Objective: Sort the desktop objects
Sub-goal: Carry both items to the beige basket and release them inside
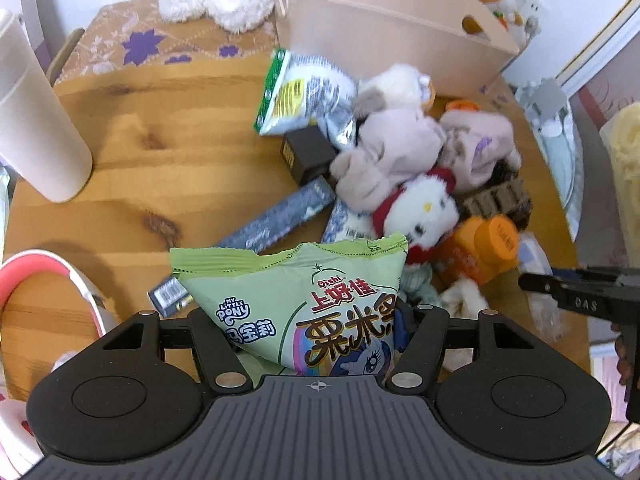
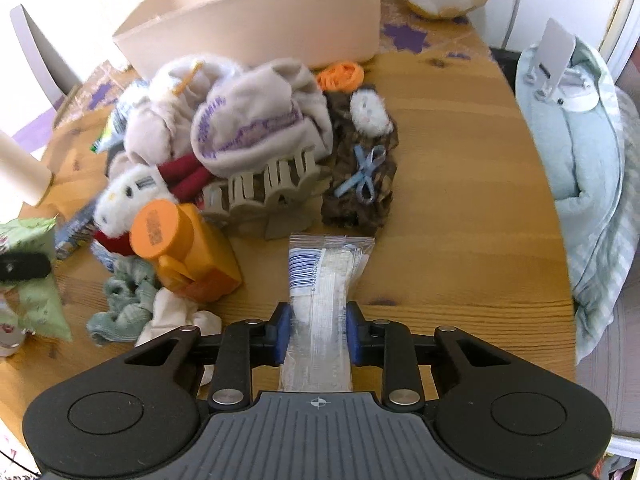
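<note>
The right gripper (image 2: 316, 334) had its blue pads pressed narrow against a clear plastic sachet with a blue barcode label (image 2: 326, 276). The sachet's long axis ran straight up the frame from the jaws, toward the heap of plush toys. The pale pink plastic storage bin (image 2: 256, 20) stood at the upper centre of the right wrist view, beyond that heap.

The left gripper (image 1: 316, 332) held a pale green crinkled snack bag with cartoon pony print (image 1: 304, 292), jaws set fairly wide around it, the bag's torn top edge pointing up the frame. In the left wrist view the bin sat upper right. Judging by this, both loads probably needed carrying over the heap.
</note>
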The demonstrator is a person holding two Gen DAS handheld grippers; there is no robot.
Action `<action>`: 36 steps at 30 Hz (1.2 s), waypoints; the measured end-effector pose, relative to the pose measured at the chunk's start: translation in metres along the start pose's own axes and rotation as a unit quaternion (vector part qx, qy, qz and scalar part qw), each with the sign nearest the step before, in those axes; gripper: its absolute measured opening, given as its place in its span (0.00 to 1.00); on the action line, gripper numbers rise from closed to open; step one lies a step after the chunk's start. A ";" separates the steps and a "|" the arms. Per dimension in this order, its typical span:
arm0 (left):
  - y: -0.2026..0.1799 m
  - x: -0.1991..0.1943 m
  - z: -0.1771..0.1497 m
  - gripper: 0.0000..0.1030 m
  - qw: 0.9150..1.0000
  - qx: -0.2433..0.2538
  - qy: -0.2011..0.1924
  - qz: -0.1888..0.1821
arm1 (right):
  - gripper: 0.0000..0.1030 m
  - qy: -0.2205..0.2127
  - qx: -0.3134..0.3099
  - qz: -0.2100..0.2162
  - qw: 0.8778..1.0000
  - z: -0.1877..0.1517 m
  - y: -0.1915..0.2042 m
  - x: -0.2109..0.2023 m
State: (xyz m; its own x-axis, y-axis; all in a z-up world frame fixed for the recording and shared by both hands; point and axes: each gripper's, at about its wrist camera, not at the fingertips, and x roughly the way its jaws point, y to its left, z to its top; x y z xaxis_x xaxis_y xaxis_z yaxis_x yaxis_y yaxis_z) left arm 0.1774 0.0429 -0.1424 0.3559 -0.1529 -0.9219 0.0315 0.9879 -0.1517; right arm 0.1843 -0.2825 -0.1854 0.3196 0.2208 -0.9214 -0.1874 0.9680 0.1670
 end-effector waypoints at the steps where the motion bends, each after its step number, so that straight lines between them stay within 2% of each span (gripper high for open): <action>1: 0.000 -0.003 0.003 0.62 1.000 0.001 -0.004 -0.003 | 0.25 -0.007 -0.001 0.002 1.000 0.001 -0.001 -0.007; 6: -0.006 -0.018 0.026 0.62 0.999 0.013 -0.033 -0.006 | 0.25 -0.044 -0.009 0.010 0.999 0.030 0.002 -0.024; 13: -0.016 -0.037 0.075 0.62 0.995 0.039 -0.087 0.002 | 0.25 -0.100 -0.044 0.005 0.994 0.080 0.003 -0.054; 23: -0.041 -0.053 0.139 0.62 0.985 0.072 -0.153 0.029 | 0.25 -0.158 -0.087 0.000 0.984 0.157 0.012 -0.060; 30: -0.056 -0.047 0.193 0.62 0.979 0.080 -0.186 0.039 | 0.25 -0.191 -0.078 -0.002 0.978 0.202 0.012 -0.056; 33: -0.066 -0.040 0.209 0.62 0.972 0.112 -0.203 0.048 | 0.25 -0.200 -0.070 -0.005 0.977 0.218 0.010 -0.051; 36: -0.075 -0.027 0.223 0.62 0.970 0.117 -0.205 0.056 | 0.25 -0.198 -0.057 -0.011 0.978 0.234 0.006 -0.038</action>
State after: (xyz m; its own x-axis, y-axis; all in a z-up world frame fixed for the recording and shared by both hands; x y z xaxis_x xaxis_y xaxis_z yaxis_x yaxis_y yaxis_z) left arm 0.3734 -0.0211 -0.0270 0.7096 -0.0696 -0.7012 0.1656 0.9837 0.0700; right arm 0.3879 -0.2568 -0.0669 0.6559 0.2512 -0.7118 -0.2724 0.9582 0.0872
